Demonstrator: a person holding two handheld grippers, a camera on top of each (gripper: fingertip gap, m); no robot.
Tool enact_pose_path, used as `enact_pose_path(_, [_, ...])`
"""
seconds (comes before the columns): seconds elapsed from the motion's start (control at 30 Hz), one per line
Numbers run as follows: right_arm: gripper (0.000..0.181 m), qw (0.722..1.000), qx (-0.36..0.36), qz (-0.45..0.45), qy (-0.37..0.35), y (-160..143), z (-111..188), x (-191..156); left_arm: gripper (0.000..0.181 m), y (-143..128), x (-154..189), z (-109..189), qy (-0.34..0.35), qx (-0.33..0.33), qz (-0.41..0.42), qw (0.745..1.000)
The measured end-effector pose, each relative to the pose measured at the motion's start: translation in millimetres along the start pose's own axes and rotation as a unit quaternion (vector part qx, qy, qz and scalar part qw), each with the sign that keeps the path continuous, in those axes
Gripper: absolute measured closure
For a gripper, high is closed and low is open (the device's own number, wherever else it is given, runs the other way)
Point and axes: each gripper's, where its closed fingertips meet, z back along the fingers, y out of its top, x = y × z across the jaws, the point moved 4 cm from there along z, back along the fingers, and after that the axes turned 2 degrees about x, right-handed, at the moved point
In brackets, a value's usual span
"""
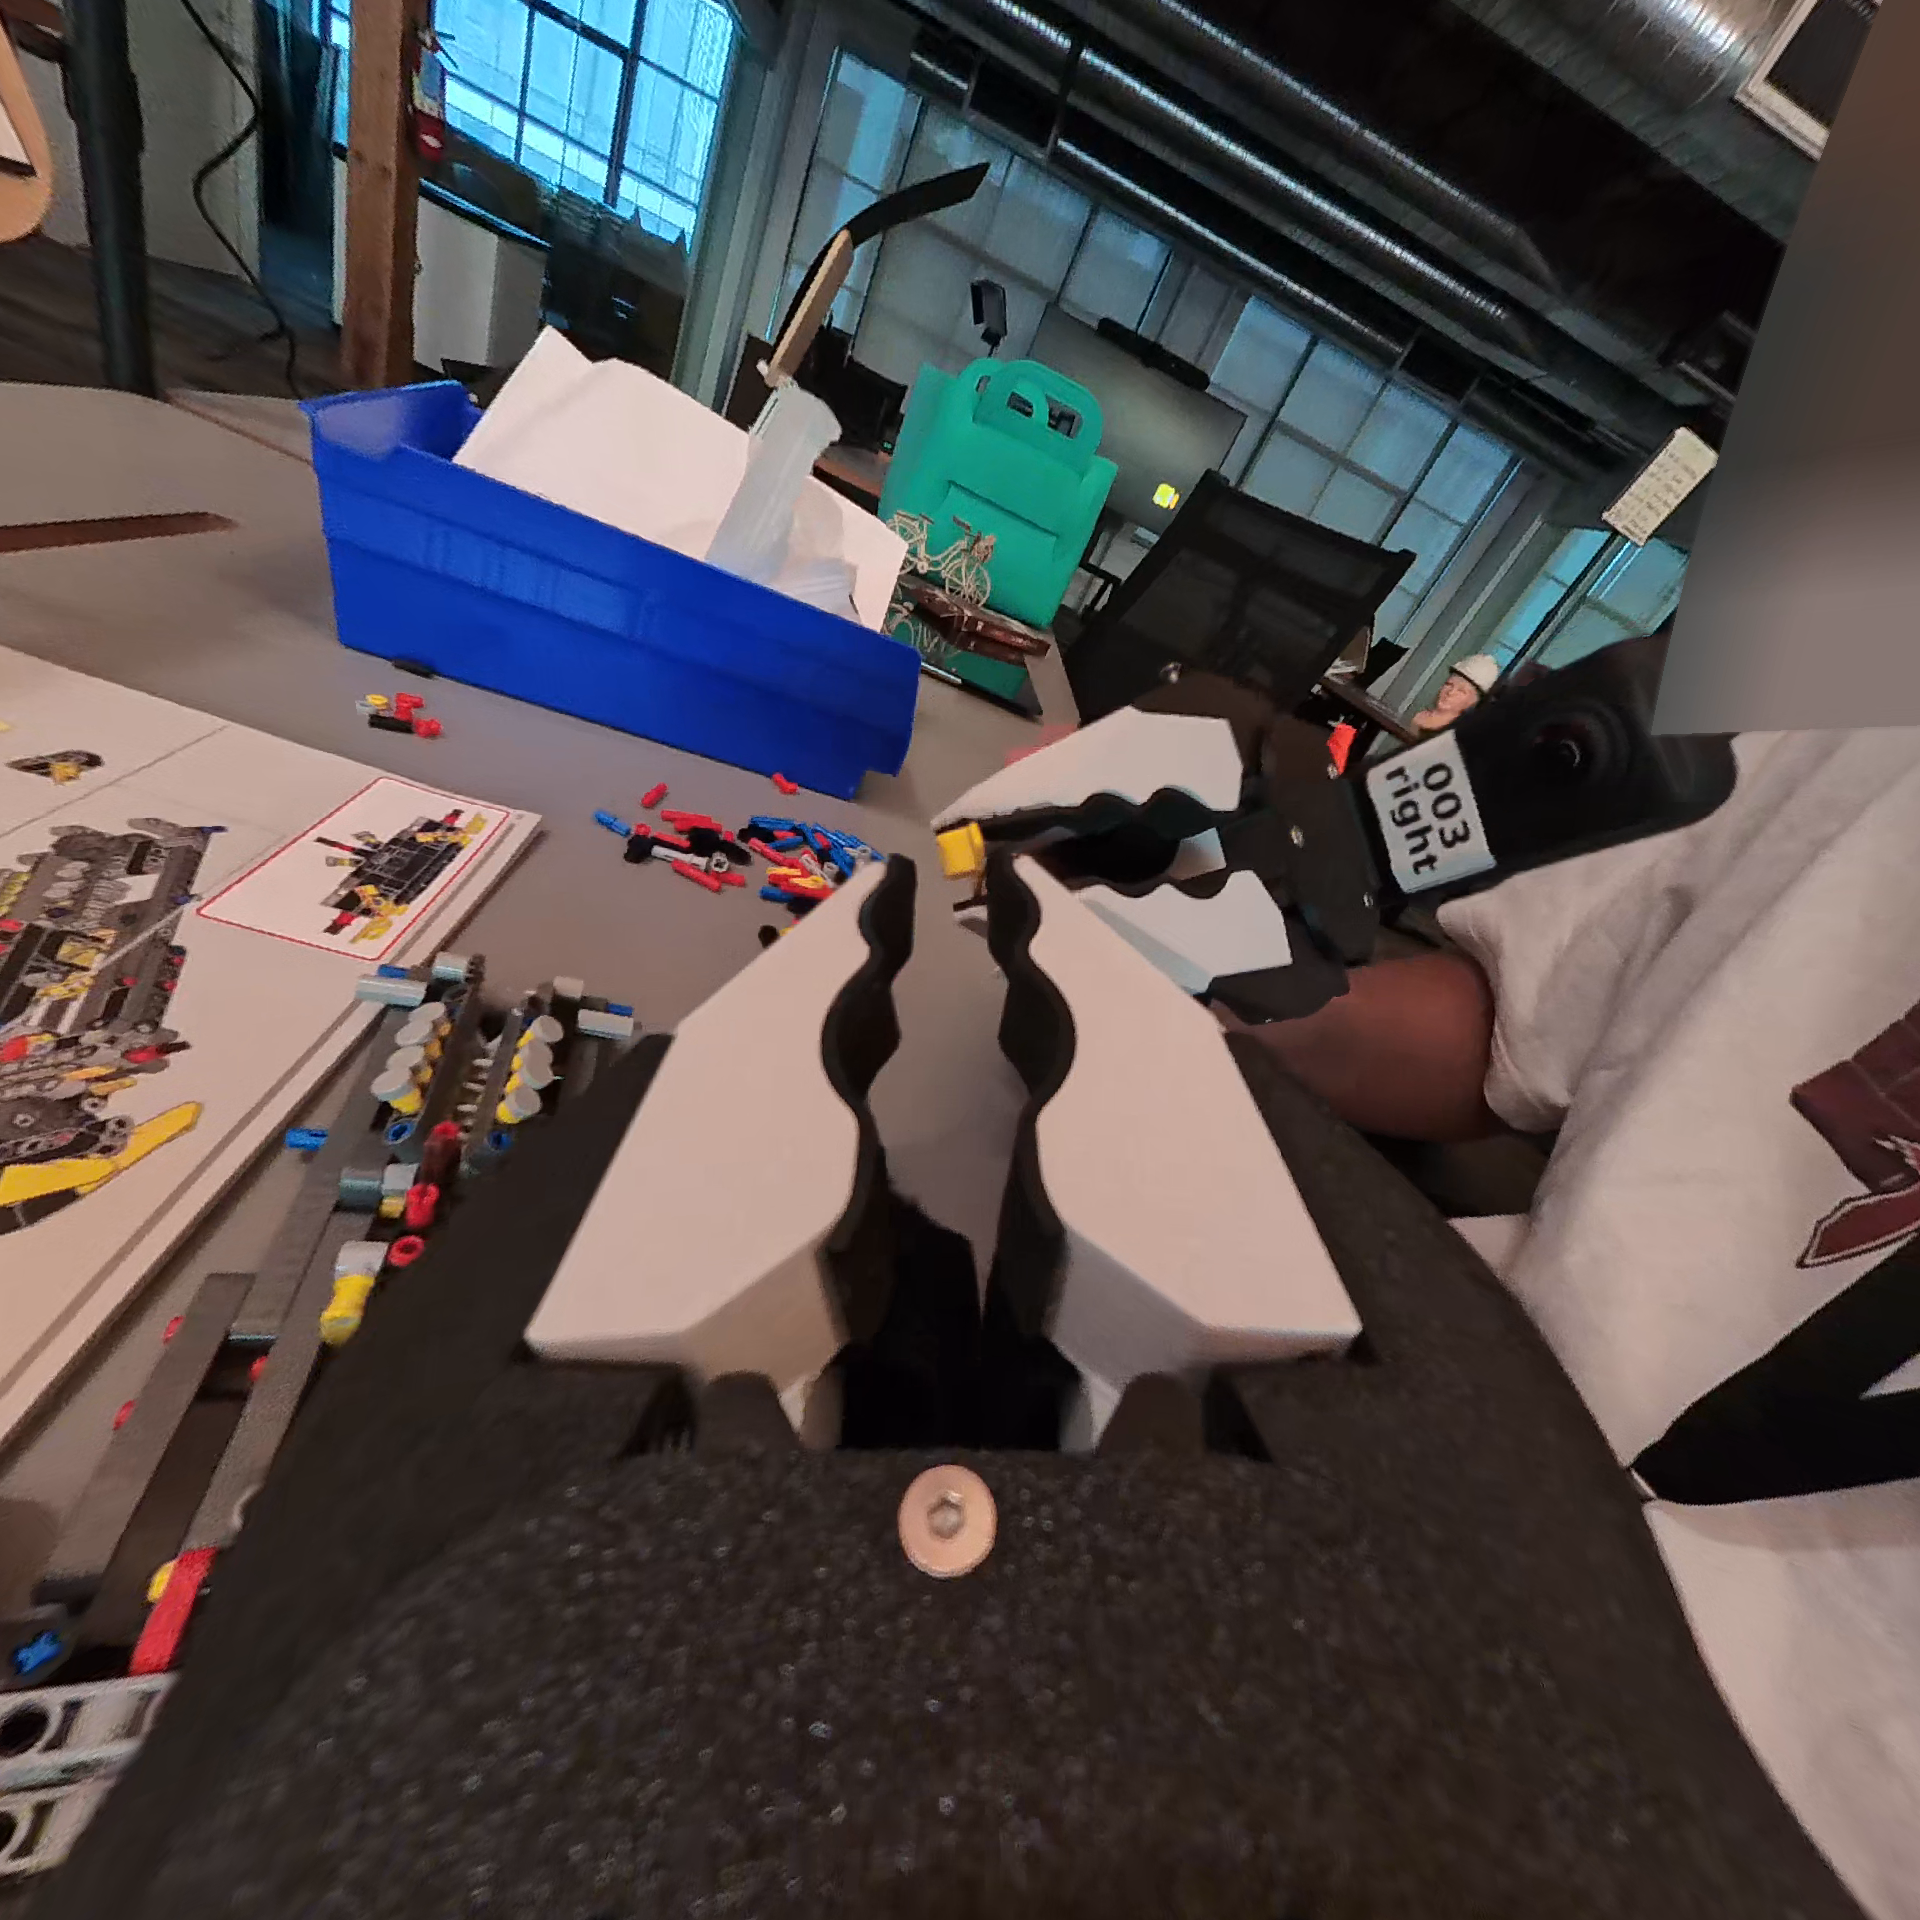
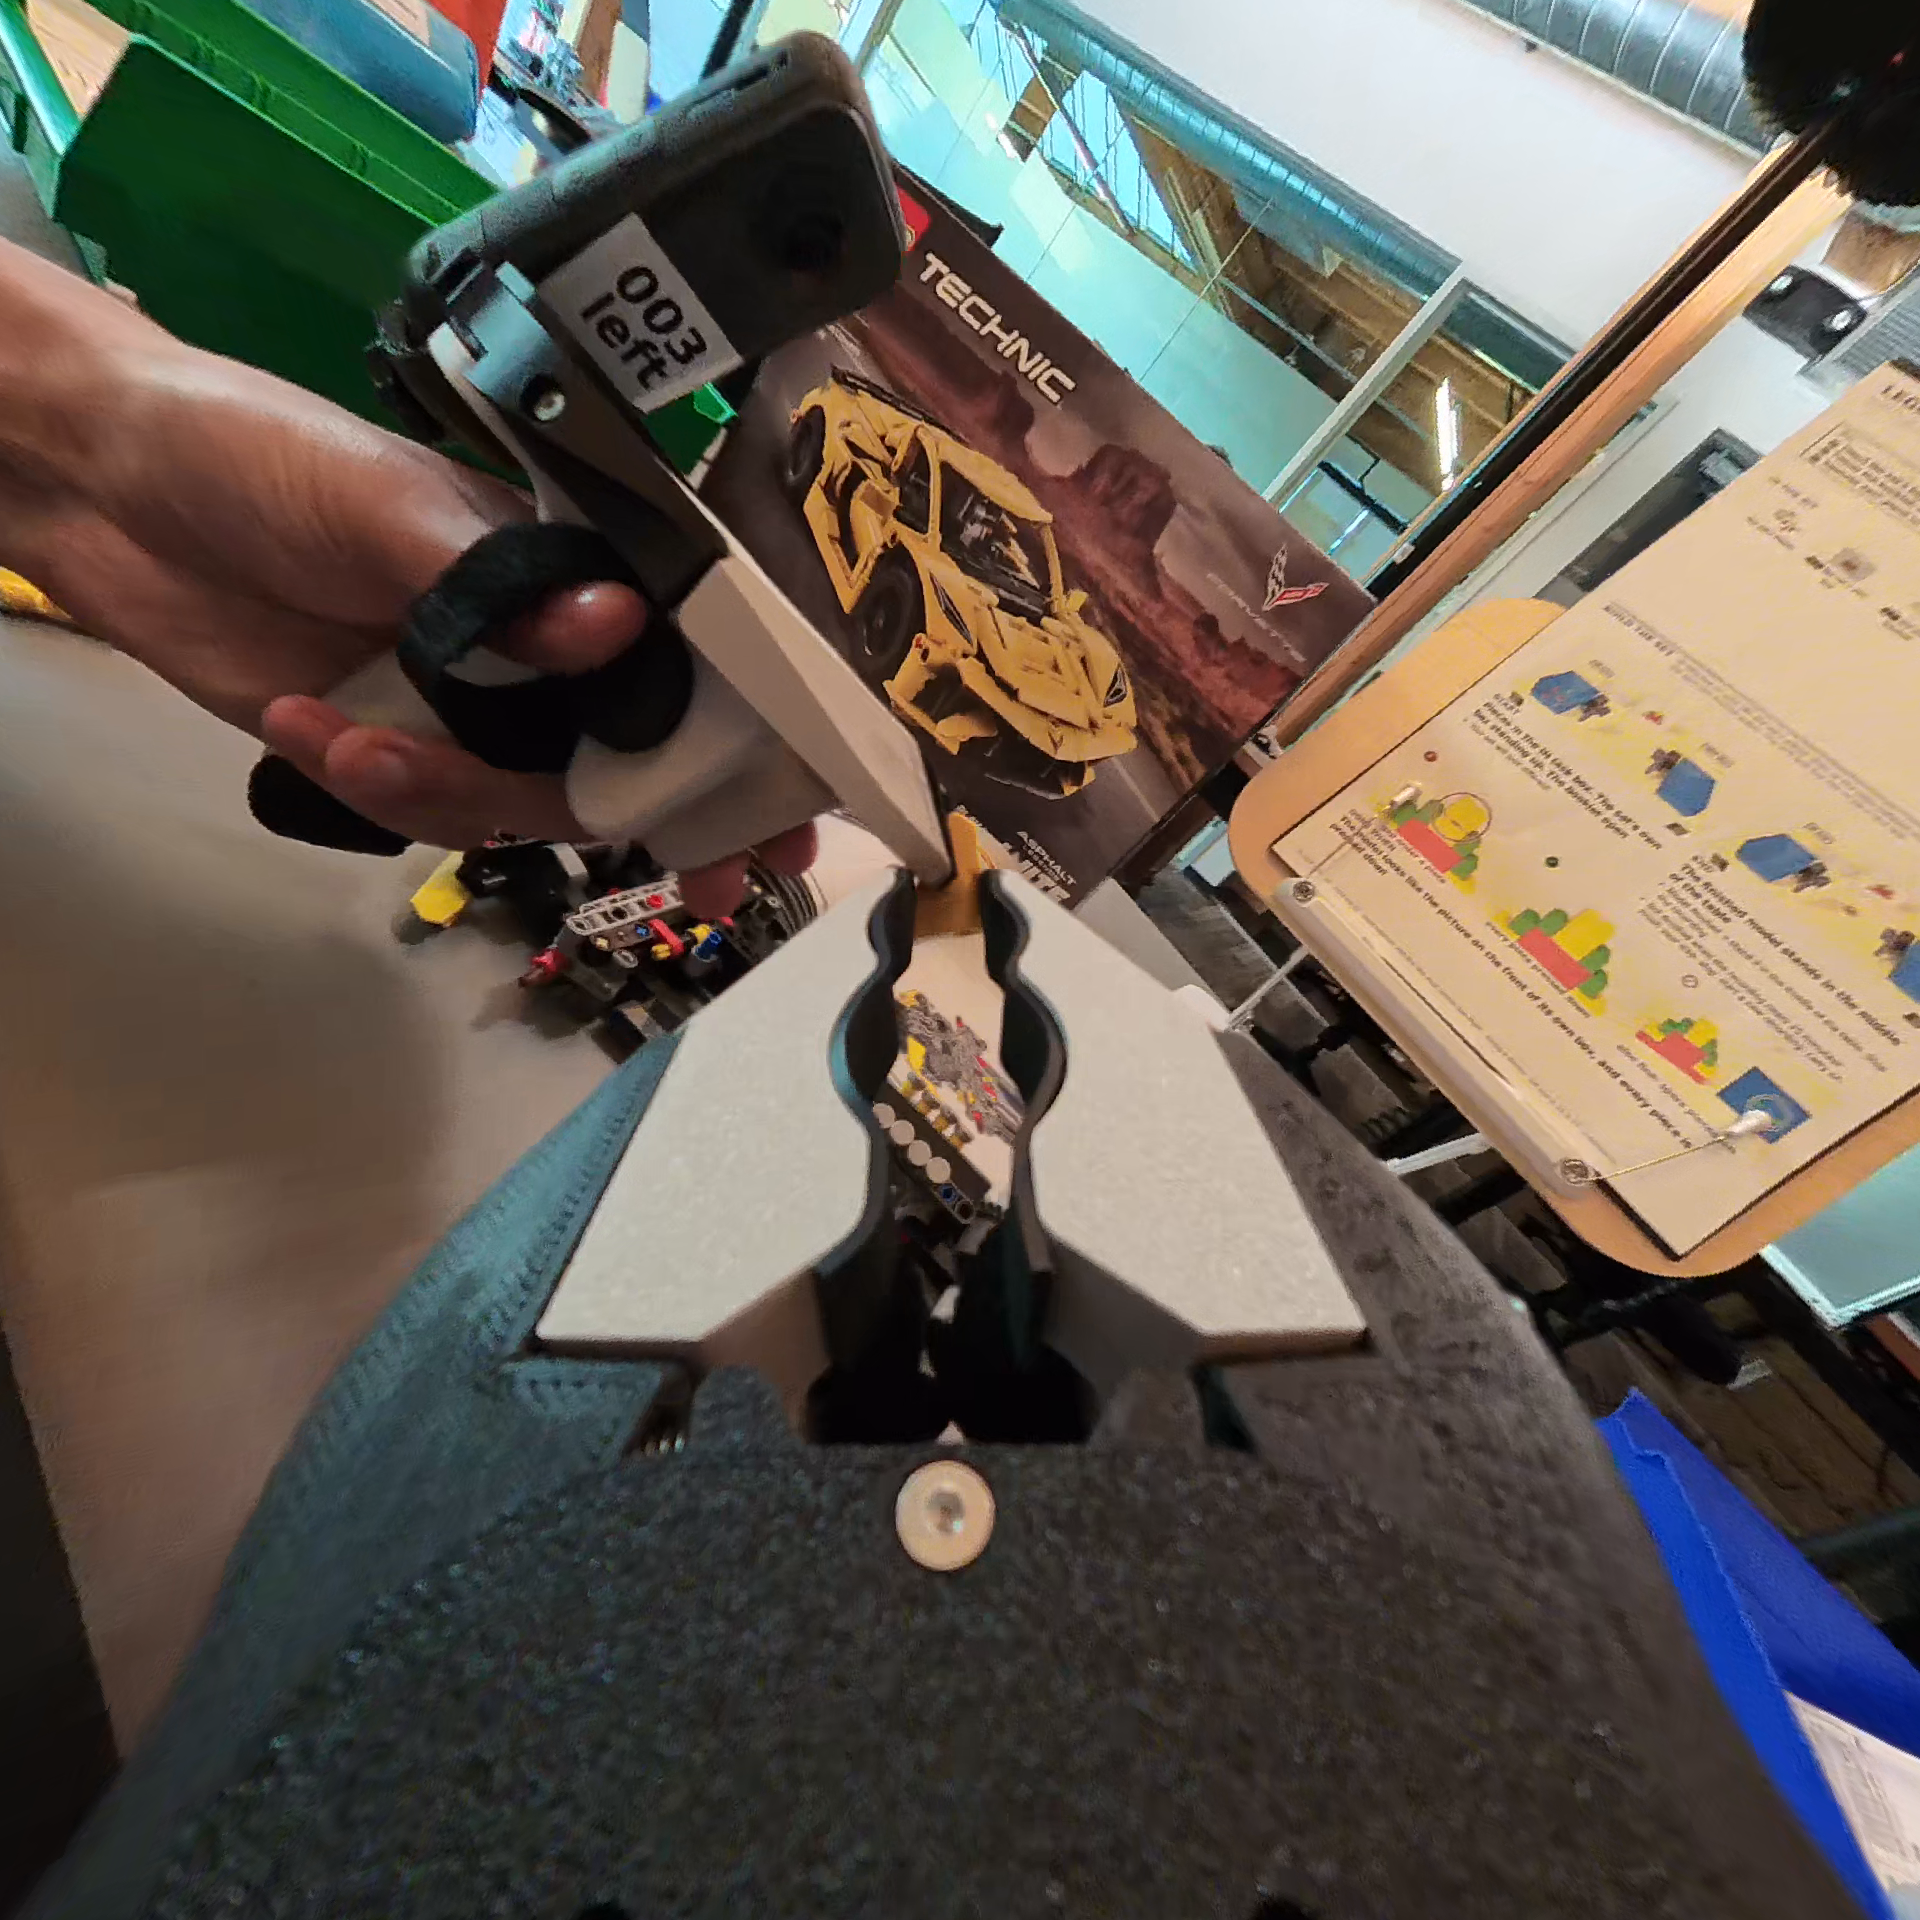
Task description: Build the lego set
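A: Left gripper (image 1: 951, 878): we read its fingers as slightly parted, with bare table (image 1: 623, 748) showing through the gap. Nothing sits between them.

B: Confirmed. Right gripper (image 2: 945, 891): we see it pinching a small yellow piece (image 1: 958, 854) at its very tips.

A: Position of that piece relative to the left gripper?

B: Just ahead of the left fingertips, roughly on the centre line of the gap. From the right wrist view, one left finger (image 2: 831, 748) comes down to the piece from above left. We cannot tell whether it touches.

A: The two grippers meet tip to tip, the right one entering from the left gripper's right side. A hand (image 2: 208, 540) holds the left gripper, one finger through a black loop.

B: Location of the partly built model (image 1: 447, 1081)?

A: On the table, to the left of the left gripper and close beside its body. It is a long dark frame with grey, yellow, red and blue parts.

B: Further left of it lies the open instruction booklet (image 1: 312, 862).

A: Ahead and left of the left fingertips we note a scatter of loose pins (image 1: 748, 852), red, blue and black. Beyond them stands a blue bin (image 1: 582, 613) holding white paper.

B: Ahead of the right gripper, behind the left one, the set box (image 2: 1018, 540) stands tilted, showing a yellow car.
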Motion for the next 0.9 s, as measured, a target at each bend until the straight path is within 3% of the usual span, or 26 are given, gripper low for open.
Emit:
enact_pose_path(0.2, [0.169,1.0,0.008,-0.002,0.006,-0.8,-0.4,-4.1,0.175,-1.4,2.0,0.0,-0.003,-0.006,-0.009,1.0])
enact_pose_path(0.43, [0.167,0.983,0.026,-0.16,0.091,-9.1,11.0,4.6,0.175,-1.2,1.7,7.1,0.055,-0.048,-0.186,0.98])
enact_pose_path(0.5, [0.167,0.97,-0.034,-0.192,0.147,-28.6,17.5,9.2,0.175,-8.7,-1.5,8.6,0.076,-0.096,-0.246,0.962])
enact_pose_path(0.57, [0.163,0.937,-0.144,-0.221,0.23,-57.3,30.7,6.6,0.175,-18.4,-5.0,9.5,0.089,-0.14,-0.291,0.942])
enact_pose_path(0.63, [0.149,0.9,-0.26,-0.243,0.251,-87.9,43.2,9.4,0.175,-29.7,-6.2,8.1,0.086,-0.177,-0.305,0.932])
enact_pose_path(0.67, [0.153,0.891,-0.289,-0.247,0.249,-97.5,47.2,10.2,0.175,-35.1,-6.4,6.6,0.082,-0.19,-0.306,0.929])
enact_pose_path(0.77, [0.162,0.888,-0.301,-0.268,0.221,-110.4,45.6,3.1,0.175,-48.7,-8.3,1.8,0.081,-0.217,-0.305,0.924])
enact_pose_path(0.9, [0.16,0.885,-0.336,-0.268,0.178,-127.4,43.4,-10.3,0.175,-57.4,-9.5,-0.8,0.083,-0.233,-0.303,0.92])
